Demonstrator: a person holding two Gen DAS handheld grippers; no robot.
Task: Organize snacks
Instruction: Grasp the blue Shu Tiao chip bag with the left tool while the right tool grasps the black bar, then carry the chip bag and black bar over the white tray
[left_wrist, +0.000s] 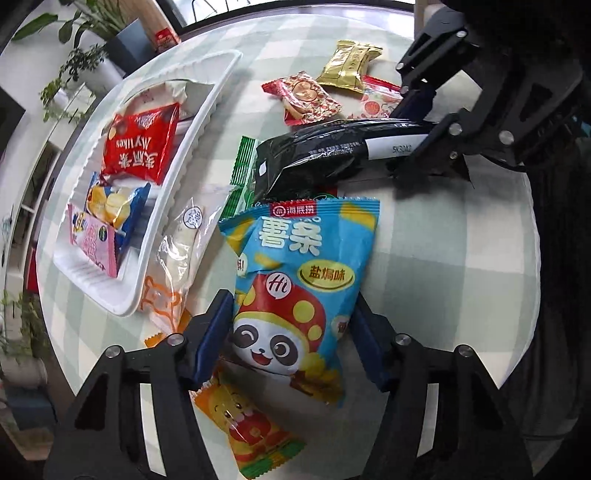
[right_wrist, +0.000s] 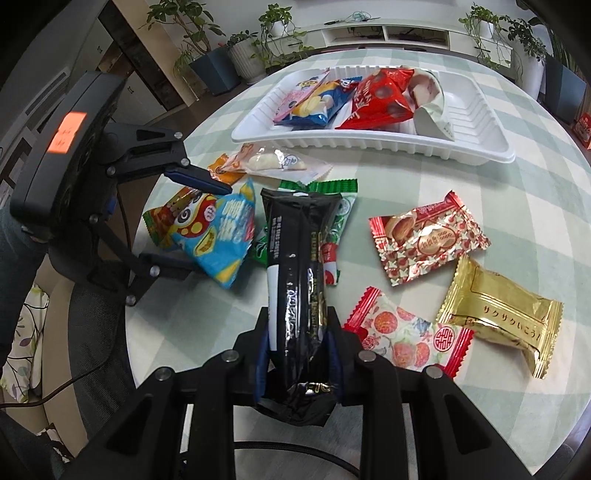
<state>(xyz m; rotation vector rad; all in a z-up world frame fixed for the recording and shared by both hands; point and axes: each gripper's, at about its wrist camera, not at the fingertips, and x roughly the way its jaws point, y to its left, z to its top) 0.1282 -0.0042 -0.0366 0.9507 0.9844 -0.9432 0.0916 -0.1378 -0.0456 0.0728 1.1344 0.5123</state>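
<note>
Blue chip bag (left_wrist: 299, 280) between left gripper (left_wrist: 291, 343) fingers; black packet (right_wrist: 295, 295) clamped by right gripper (right_wrist: 297, 354).

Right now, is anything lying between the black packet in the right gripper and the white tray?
Yes. The green-edged packet lies under the black packet's far end, and a clear-wrapped snack lies just before the white tray. Lifted over them, nothing visible blocks it.

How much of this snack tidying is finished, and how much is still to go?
Roughly a third. Done: the white tray already holds a red bag, a blue chip bag and a few other packets. In hand: the right gripper clamps a black packet; the left gripper straddles a blue panda bag. Left: a gold packet, two red-patterned ones, a green one, an orange one and a clear one still lie on the table.
</note>
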